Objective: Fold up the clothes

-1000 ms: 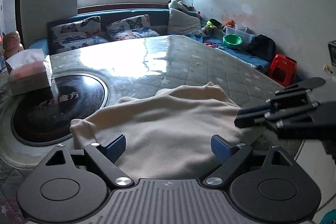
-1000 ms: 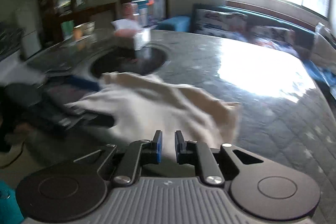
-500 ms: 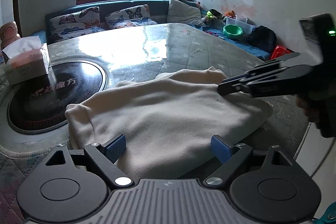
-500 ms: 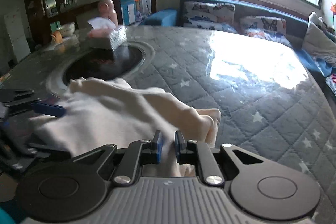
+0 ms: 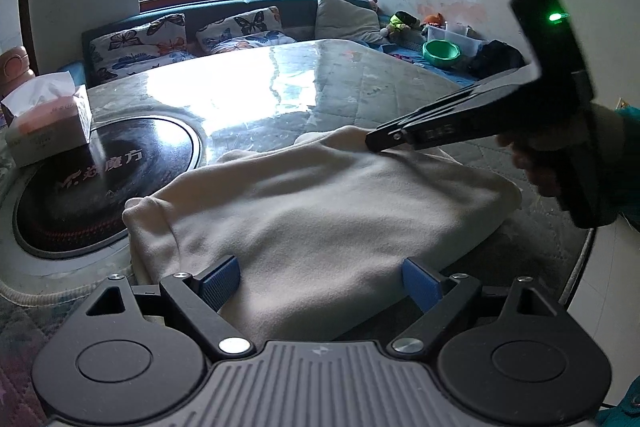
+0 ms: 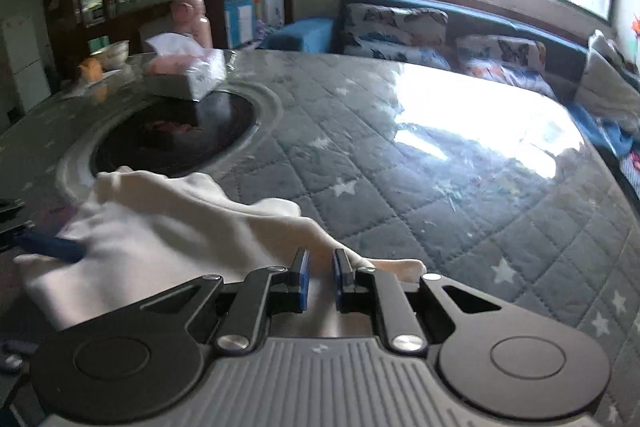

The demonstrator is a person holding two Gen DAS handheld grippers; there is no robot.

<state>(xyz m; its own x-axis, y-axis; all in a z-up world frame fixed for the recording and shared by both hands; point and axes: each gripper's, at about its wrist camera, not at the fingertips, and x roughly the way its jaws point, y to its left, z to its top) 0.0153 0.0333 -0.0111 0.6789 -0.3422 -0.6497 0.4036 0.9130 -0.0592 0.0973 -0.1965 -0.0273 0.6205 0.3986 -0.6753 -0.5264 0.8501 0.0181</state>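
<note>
Right gripper (image 6: 319, 281) clamped tight on a fold of the cream garment (image 5: 320, 211), pinched at its far edge, presumably to carry that edge over. Left gripper (image 5: 320, 281) spread wide at the near hem, nothing pressed between the pads (likely just pinning the cloth in place). Garment lying on the quilted table (image 6: 420, 187), long axis running across the left view, beside the dark round inset (image 5: 100, 179). Farther back, tissue box (image 5: 48, 131).
</note>
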